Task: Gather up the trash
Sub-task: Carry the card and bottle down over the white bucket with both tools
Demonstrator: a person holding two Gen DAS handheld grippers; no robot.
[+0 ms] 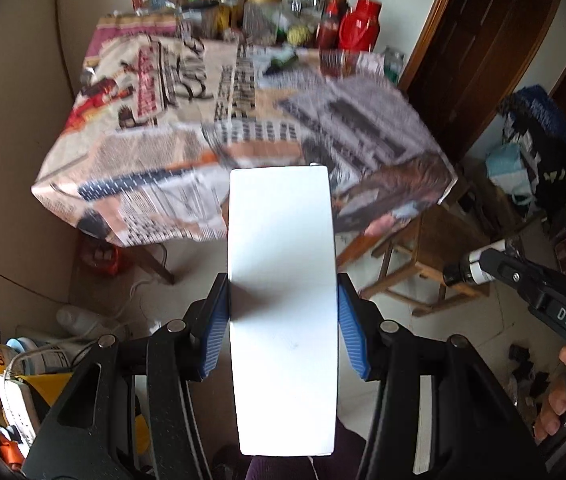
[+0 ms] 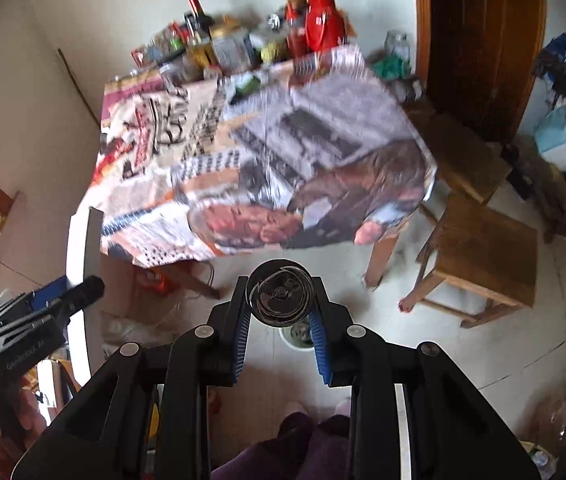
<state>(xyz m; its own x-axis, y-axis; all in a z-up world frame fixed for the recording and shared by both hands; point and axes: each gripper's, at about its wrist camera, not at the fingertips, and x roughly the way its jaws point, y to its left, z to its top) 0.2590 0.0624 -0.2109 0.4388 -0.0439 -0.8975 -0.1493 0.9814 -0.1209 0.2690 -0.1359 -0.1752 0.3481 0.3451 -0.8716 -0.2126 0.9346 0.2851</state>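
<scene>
While both grippers are loaded and held off the table (image 1: 131,128), you look to be mid-carry, the pickup done and the drop-off still ahead. Left gripper (image 1: 283,324): blue pads (image 1: 214,332) pressed on both long edges of a flat white box (image 1: 283,280), jaws wide only as the box, box pointing forward over the floor in front of the newspaper-covered table. Right gripper (image 2: 281,320): jaws narrowed around a small dark bottle (image 2: 280,294) seen end-on, its round base facing the camera; in the left wrist view it shows as a white-labelled bottle (image 1: 471,268) sticking out of the fingers. Under it on the floor sits a small white bin (image 2: 298,335), part hidden by the fingers. A wooden stool (image 2: 483,256) stands to the right. Next move, my guess: bring each item over the bin, then open; the bin mouth looks small for the box, so line up carefully.
</scene>
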